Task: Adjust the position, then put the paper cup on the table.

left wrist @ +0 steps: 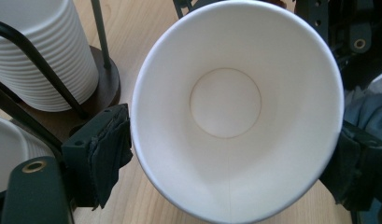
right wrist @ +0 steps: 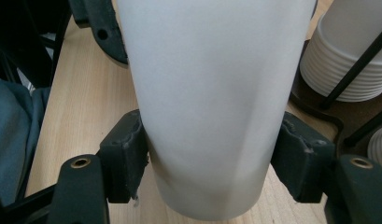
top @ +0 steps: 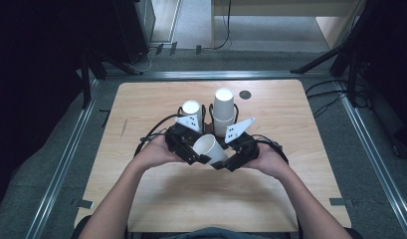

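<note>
Cup (top: 209, 148) sits tipped on its side above the surface, between both hand-held grippers — right hand-held gripper (right wrist: 212, 163) clamps its lower wall, left hand-held gripper (left wrist: 230, 154) pinches the rim. Risk: thin paper buckles or the rim ovals if either squeezes harder — or it slips if both ease off.

In the right gripper view the cup (right wrist: 212, 102) runs off the top edge, so its rim is unseen. In the left gripper view the cup's (left wrist: 226, 102) rim is cut at the bottom edge, and the stack (left wrist: 39, 51) is cropped at the top-left corner. In the high view the hands hide the tabletop (top: 211, 199) beneath them.
</note>
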`<state>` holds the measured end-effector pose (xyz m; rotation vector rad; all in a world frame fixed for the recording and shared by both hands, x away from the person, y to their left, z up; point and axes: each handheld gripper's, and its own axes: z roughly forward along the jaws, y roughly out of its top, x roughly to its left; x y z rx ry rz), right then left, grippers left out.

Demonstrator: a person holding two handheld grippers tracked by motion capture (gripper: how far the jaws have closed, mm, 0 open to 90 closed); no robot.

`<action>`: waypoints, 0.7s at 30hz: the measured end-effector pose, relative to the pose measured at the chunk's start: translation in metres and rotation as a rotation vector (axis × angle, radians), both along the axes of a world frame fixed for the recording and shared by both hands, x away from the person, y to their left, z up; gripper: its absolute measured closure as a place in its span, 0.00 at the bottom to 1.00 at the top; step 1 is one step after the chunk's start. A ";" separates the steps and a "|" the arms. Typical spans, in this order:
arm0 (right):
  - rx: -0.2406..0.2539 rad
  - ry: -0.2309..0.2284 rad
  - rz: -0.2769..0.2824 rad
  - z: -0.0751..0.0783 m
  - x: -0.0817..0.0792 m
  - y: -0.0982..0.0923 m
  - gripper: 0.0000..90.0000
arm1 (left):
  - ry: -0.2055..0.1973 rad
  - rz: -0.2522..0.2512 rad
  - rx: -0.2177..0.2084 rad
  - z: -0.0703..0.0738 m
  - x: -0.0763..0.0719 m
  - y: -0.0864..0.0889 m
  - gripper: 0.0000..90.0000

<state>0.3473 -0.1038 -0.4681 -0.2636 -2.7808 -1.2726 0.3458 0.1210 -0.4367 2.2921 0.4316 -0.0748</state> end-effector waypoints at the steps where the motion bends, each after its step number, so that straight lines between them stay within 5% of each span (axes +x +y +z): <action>1: 0.003 0.000 0.001 0.000 0.001 -0.001 0.36 | -0.001 0.009 -0.018 -0.001 0.000 0.001 0.15; 12: 0.036 0.022 -0.023 0.001 0.003 -0.005 0.36 | 0.025 0.067 -0.115 -0.008 0.000 0.005 0.15; 21: 0.060 0.037 -0.041 0.001 0.005 -0.005 0.36 | 0.028 0.077 -0.135 -0.013 -0.001 0.001 0.14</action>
